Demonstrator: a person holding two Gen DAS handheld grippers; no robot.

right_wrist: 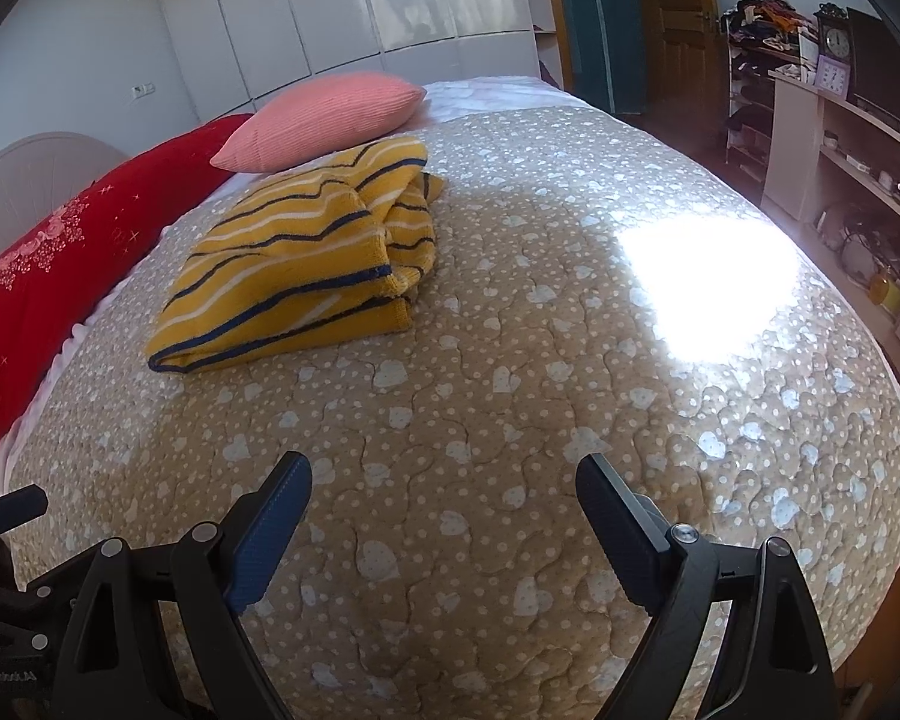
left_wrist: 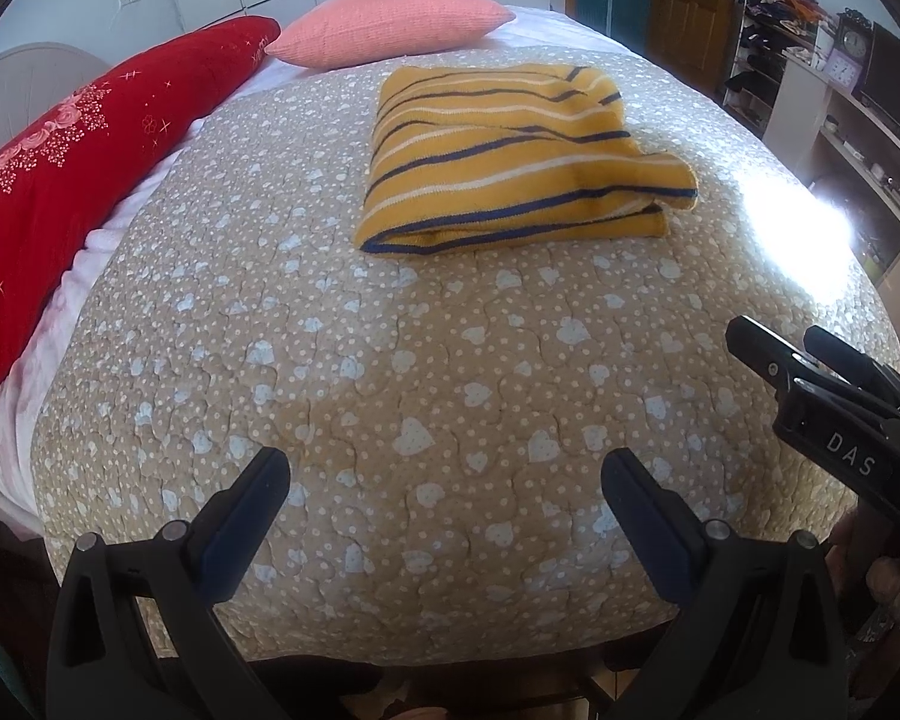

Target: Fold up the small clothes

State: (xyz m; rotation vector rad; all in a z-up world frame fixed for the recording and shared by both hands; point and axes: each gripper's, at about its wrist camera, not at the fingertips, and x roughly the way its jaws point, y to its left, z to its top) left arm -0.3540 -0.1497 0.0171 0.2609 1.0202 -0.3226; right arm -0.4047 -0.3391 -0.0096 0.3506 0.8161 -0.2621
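Observation:
A yellow knitted garment with navy and white stripes [left_wrist: 510,162] lies folded into a thick rectangle on the beige heart-patterned quilt [left_wrist: 390,360]. It also shows in the right wrist view [right_wrist: 306,264], left of centre. My left gripper [left_wrist: 447,474] is open and empty, low over the near part of the quilt, well short of the garment. My right gripper [right_wrist: 444,480] is open and empty, also over the near quilt. The right gripper shows at the right edge of the left wrist view [left_wrist: 792,342], with its fingers apart.
A pink pillow [left_wrist: 390,24] and a long red pillow [left_wrist: 90,162] lie at the head and left side of the bed. Shelves with clocks and clutter [right_wrist: 840,138] stand to the right. A bright sun patch [right_wrist: 708,294] falls on the quilt.

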